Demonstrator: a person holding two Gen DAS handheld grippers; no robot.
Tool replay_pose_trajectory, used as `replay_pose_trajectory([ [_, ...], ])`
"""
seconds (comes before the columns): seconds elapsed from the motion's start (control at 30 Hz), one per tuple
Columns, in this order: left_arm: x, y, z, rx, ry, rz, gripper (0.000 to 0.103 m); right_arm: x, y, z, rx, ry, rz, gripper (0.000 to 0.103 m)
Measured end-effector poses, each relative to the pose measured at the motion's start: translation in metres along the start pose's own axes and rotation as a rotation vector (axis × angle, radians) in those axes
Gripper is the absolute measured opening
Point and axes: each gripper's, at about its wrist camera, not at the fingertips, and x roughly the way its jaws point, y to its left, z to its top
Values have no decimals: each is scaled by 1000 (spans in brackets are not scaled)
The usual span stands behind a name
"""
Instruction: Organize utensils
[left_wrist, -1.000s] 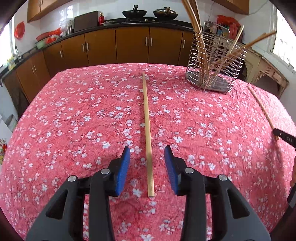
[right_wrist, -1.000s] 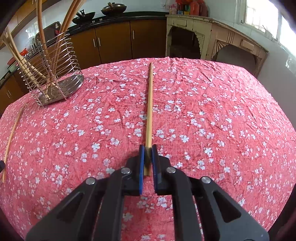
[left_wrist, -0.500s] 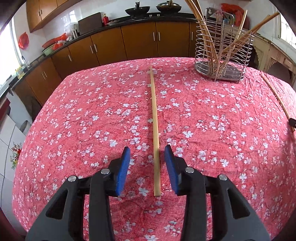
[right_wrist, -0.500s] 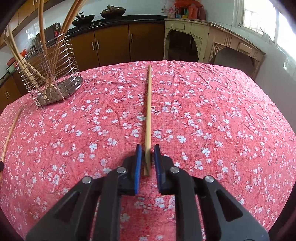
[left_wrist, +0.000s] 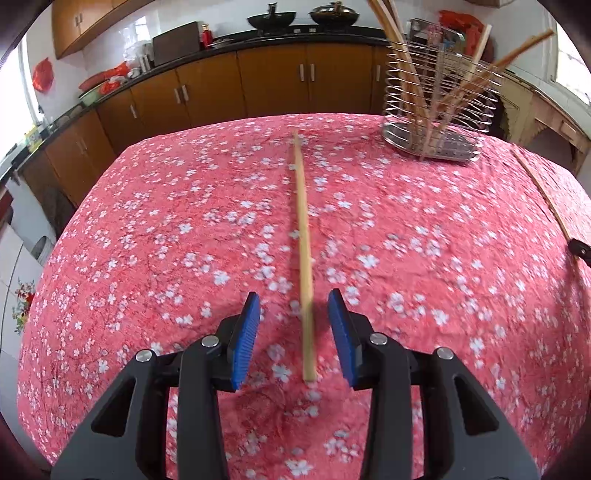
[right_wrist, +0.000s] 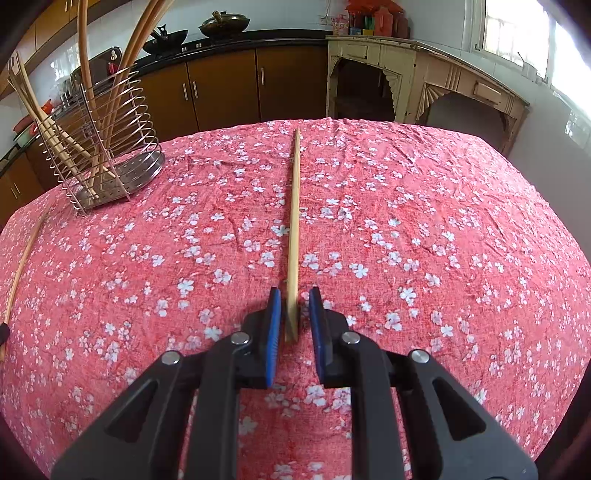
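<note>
**Two chopsticks lined up for pickup, neither one gripped**

The left hand-held gripper (left_wrist: 293, 293) is tilted down over the desk (left_wrist: 147, 258). Its jaws stand moderately wide and clear of the first chopstick (left_wrist: 304, 258), which lies flat between the pads and runs straight ahead. Straddling the near end this way looks meant to let the pads close across its thin width.

The right hand-held gripper (right_wrist: 294, 290) frames the near end of the second chopstick (right_wrist: 293, 221) in the same way. Its jaws have just been opening. They are now narrow, and a sliver of gap shows on each side of the stick, so nothing is pinched.

The wire holder (right_wrist: 107, 147) stands ahead and to the left of the right hand-held gripper. It already holds several sticks and is probably where both chopsticks are headed.
</note>
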Motion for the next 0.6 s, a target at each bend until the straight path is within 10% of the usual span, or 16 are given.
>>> replay_pose_trajectory([
  [0.23, -6, -1, -6, 9, -2, -34, 9, -1, 5, -1, -23, -1, -8, 8],
  [0.6, -27, 19, -12, 3, -59, -94, 7, -27, -9, -6, 5, -82, 8, 7],
])
